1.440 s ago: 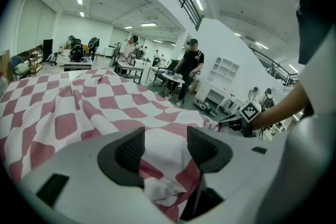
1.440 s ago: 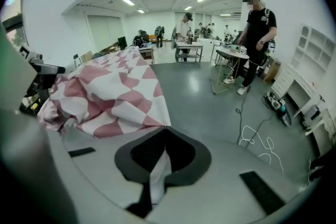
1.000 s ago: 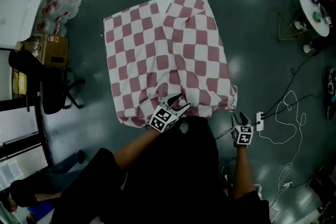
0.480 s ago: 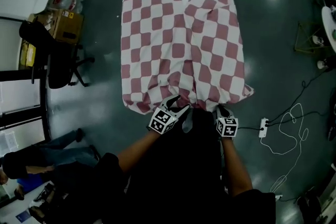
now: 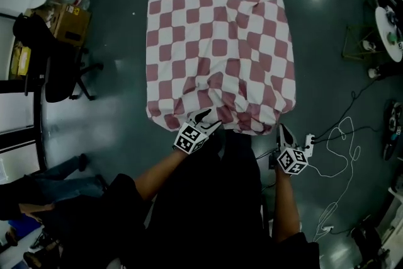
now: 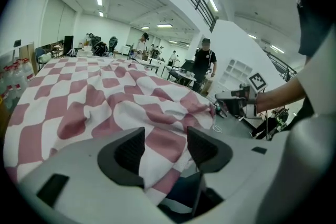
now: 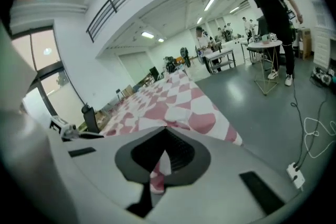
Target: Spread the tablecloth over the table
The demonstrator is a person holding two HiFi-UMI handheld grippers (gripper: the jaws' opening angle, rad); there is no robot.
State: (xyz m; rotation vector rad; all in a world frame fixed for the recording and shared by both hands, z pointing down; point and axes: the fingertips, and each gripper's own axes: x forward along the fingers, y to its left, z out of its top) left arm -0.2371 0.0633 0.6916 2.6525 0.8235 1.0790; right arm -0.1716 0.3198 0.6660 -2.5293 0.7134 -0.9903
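Cloth is draped over the counter, bunched at the near edge. Its right corner has just been clenched by the right hand-held gripper; the left hand-held gripper is held released over folds. Next, a left pinch and even pull seem needed.

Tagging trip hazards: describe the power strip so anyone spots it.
From the checked tablecloth, go to its corner by the right gripper. On the floor beyond lies the power strip: a short white block, unlike the thin looping cable beside it.
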